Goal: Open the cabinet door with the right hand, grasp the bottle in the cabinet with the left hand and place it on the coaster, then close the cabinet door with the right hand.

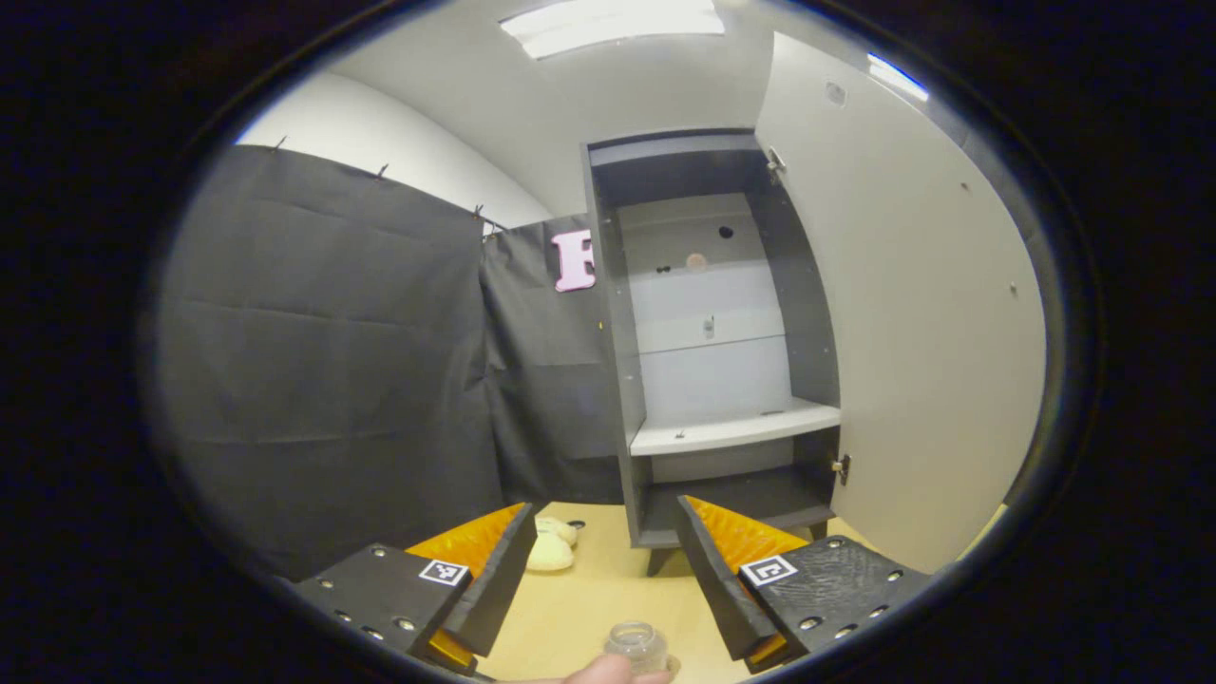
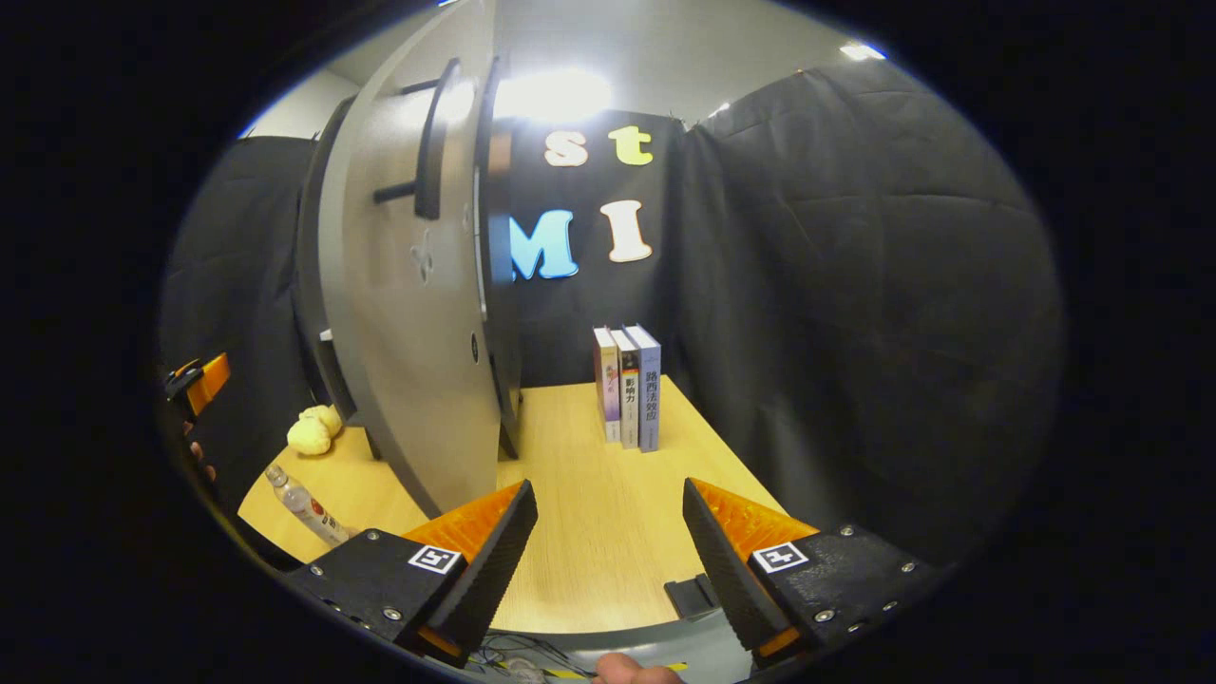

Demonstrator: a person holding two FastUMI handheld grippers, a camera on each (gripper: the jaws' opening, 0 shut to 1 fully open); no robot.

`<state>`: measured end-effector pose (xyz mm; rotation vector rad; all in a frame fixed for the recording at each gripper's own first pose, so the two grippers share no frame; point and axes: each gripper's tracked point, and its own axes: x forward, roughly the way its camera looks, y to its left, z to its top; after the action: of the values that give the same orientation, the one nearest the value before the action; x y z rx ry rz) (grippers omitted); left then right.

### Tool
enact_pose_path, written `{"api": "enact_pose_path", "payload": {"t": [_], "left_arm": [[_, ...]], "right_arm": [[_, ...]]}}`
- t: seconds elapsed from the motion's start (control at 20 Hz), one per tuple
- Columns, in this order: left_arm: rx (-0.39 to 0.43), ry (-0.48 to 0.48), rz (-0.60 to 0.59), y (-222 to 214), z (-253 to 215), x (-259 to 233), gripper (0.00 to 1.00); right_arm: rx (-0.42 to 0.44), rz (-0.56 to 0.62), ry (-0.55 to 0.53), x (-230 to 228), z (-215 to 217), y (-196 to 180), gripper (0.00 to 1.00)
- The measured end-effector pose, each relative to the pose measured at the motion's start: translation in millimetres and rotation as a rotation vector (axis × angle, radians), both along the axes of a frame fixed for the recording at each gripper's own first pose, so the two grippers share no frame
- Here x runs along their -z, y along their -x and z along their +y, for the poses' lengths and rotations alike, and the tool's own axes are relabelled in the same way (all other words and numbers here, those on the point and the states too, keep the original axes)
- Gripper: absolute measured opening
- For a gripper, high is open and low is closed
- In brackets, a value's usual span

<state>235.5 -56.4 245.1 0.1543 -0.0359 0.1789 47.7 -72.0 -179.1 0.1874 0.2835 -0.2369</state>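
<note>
My left jaws (image 1: 603, 570) hang spread and empty above the bottle (image 1: 637, 647), which stands on the table (image 1: 579, 608) before the open cabinet (image 1: 712, 380) (door (image 1: 912, 313) swung wide); my right jaws (image 2: 608, 560) are spread too.

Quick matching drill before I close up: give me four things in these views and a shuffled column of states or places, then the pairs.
Things:
1. cabinet door
2. bottle
3. books
4. left gripper

States or places:
A. upright in a row near the cloth wall
B. swung wide open
C. standing on the table, out of the cabinet
D. open, holding nothing

Pairs: 1-B, 2-C, 3-A, 4-D
</note>
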Motion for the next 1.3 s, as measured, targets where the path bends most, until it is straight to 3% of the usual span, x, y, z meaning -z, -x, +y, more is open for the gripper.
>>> {"api": "enact_pose_path", "payload": {"t": [0.25, 0.4, 0.55, 0.65, 0.8, 1.1, 1.15, 1.2, 1.3], "left_arm": [[0.033, -0.031, 0.040, 3.0, -14.4, -43.3, 0.86], [0.114, 0.009, 0.027, -0.7, -38.1, -65.7, 0.87], [0.207, 0.039, 0.016, -3.4, -56.4, -82.7, 0.88], [0.246, 0.026, 0.004, -3.4, -61.0, -93.1, 0.88], [0.259, 0.004, -0.009, -7.5, -58.8, -98.3, 0.88], [0.252, 0.035, 0.028, -20.9, -31.4, -80.4, 0.86], [0.243, 0.041, 0.025, -25.9, -21.9, -82.1, 0.88], [0.231, 0.048, 0.019, -32.3, -10.7, -83.6, 0.88], [0.214, 0.068, 0.009, -46.7, 8.4, -83.4, 0.88]], "right_arm": [[0.066, -0.099, -0.028, -63.8, -24.1, -20.3, 0.95], [0.080, -0.178, -0.013, -109.3, -24.6, -32.2, 0.92], [0.040, -0.265, -0.043, -145.9, -5.9, -42.5, 0.92], [-0.018, -0.284, -0.039, -149.0, 11.9, -51.5, 0.94], [0.014, -0.287, 0.016, -147.8, 7.4, -52.5, 0.93], [0.062, -0.293, -0.001, -147.5, 14.9, -49.1, 0.92], [0.072, -0.298, 0.003, -148.0, 18.8, -48.9, 0.87], [0.072, -0.304, 0.010, -149.7, 25.6, -47.4, 0.92], [0.054, -0.315, 0.007, -150.2, 44.8, -47.9, 0.92]]}}
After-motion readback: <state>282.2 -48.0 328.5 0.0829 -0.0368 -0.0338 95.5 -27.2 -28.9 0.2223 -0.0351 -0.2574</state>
